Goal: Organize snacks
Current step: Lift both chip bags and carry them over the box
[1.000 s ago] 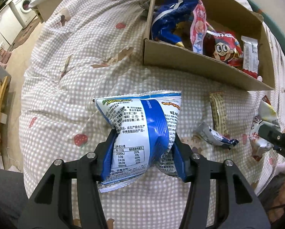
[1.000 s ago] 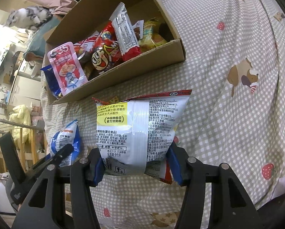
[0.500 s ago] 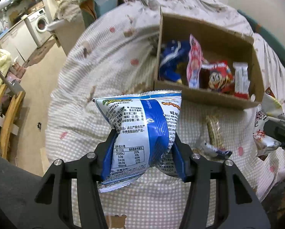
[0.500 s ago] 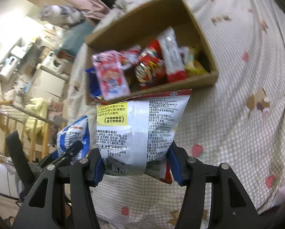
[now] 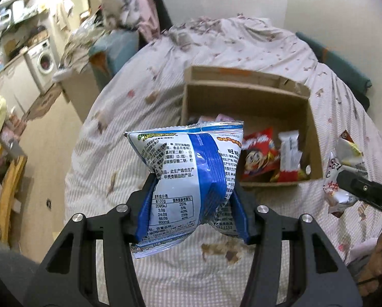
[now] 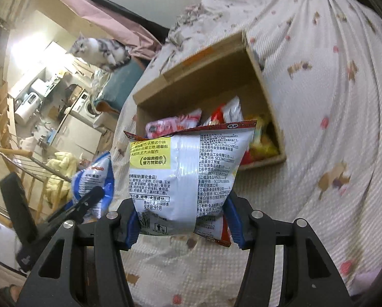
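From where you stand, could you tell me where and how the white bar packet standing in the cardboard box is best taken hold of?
Grip the white bar packet by its crimped top end, coming from above. It stands nearly upright against the red snack bag near the front wall of the cardboard box, so only the top is free. Both grippers are occupied now.

We read a nutrition table headed 每100g, with 2095kJ and 25%, on the blue-and-white snack bag (image 5: pixel 188 179), 中国奥委会 官方赞助商 on a yellow panel and 保质期 9个月 on the silver-backed snack bag (image 6: pixel 188 176), other small print stayed too blurred for us.
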Action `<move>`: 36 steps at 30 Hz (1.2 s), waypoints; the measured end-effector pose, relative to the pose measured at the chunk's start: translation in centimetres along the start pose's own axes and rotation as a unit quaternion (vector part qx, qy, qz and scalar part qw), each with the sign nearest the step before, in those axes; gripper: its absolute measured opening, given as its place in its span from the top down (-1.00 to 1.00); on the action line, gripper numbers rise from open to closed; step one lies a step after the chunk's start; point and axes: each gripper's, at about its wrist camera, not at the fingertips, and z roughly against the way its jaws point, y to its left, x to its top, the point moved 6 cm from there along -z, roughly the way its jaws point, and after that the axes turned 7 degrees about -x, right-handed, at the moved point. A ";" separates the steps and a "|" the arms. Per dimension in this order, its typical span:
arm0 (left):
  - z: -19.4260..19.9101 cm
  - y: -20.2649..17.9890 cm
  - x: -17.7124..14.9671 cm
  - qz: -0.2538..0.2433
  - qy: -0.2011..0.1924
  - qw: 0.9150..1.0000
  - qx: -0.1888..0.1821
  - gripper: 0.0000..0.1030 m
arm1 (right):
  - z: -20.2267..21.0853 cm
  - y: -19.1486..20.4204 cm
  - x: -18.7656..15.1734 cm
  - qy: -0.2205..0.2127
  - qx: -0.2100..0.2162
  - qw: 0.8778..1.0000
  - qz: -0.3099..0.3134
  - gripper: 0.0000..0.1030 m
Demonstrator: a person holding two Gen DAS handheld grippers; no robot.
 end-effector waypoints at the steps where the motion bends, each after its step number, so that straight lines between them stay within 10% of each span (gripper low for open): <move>1: -0.1 -0.4 0.6 -0.006 -0.004 1.000 -0.001 0.04 | 0.1 0.0 0.4 -0.005 -0.002 1.000 0.002 -0.13; 36: -8.6 1.3 7.9 -0.010 -0.037 0.998 -0.054 0.04 | -7.4 -3.5 8.2 -0.010 -0.054 0.998 -0.004 -0.13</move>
